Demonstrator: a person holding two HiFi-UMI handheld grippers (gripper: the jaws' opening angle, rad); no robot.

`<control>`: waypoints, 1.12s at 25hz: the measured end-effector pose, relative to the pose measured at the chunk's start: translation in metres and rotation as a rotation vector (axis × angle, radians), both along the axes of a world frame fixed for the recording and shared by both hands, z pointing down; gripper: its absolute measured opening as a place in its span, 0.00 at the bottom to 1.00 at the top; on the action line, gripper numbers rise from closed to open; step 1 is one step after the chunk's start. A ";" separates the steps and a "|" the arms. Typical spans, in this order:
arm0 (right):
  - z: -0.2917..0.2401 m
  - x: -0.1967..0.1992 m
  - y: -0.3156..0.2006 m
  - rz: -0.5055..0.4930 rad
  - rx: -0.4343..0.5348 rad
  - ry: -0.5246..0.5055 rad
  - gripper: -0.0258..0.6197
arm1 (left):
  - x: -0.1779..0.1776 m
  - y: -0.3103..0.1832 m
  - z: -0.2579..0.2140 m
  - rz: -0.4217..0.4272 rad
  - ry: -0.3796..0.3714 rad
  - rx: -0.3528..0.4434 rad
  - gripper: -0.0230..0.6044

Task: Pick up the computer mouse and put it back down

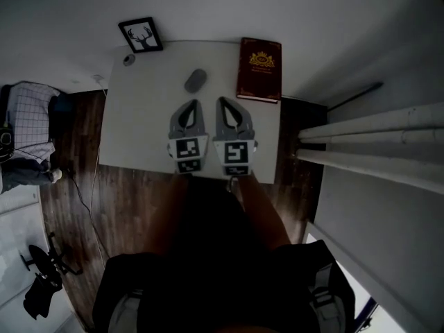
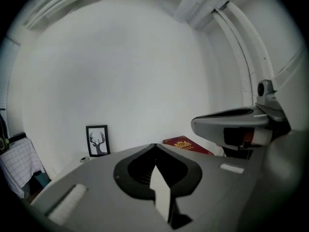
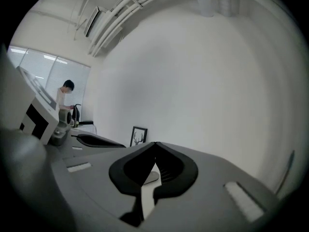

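A grey computer mouse lies on the white table, towards its far edge. Both grippers hover side by side over the table's near half, short of the mouse. My left gripper is shut with nothing in it, its jaws meeting at the tip. My right gripper is also shut and empty. In the right gripper view a bit of the mouse shows through the slot between the closed jaws.
A dark red book lies at the table's far right corner. A framed deer picture leans on the wall at the far left, with a small round object beside it. A person stands far off.
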State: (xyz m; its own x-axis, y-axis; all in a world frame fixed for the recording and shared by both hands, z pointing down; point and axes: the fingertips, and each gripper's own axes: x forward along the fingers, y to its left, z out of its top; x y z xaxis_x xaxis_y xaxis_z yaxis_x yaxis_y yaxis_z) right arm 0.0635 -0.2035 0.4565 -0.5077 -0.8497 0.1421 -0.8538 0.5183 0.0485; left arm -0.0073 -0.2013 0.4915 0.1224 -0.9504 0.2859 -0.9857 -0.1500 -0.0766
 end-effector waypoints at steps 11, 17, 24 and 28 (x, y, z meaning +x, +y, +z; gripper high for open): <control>-0.014 -0.004 0.027 0.018 0.030 0.006 0.06 | -0.006 0.031 -0.018 0.028 0.044 0.061 0.04; -0.029 -0.027 0.054 0.017 0.061 0.004 0.06 | -0.024 0.061 -0.041 0.048 0.054 0.083 0.04; -0.062 -0.048 0.091 0.033 0.134 -0.016 0.06 | -0.043 0.097 -0.081 0.077 0.038 0.165 0.04; -0.081 -0.059 0.126 0.041 0.173 -0.027 0.06 | -0.049 0.129 -0.101 0.103 0.043 0.213 0.04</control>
State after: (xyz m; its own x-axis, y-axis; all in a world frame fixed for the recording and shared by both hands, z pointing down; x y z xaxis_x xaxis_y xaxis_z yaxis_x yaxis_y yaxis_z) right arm 0.0045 -0.0773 0.3756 -0.4736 -0.8805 -0.0207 -0.8763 0.4688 0.1109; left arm -0.0559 -0.0723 0.3902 0.2295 -0.9705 0.0732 -0.9690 -0.2349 -0.0759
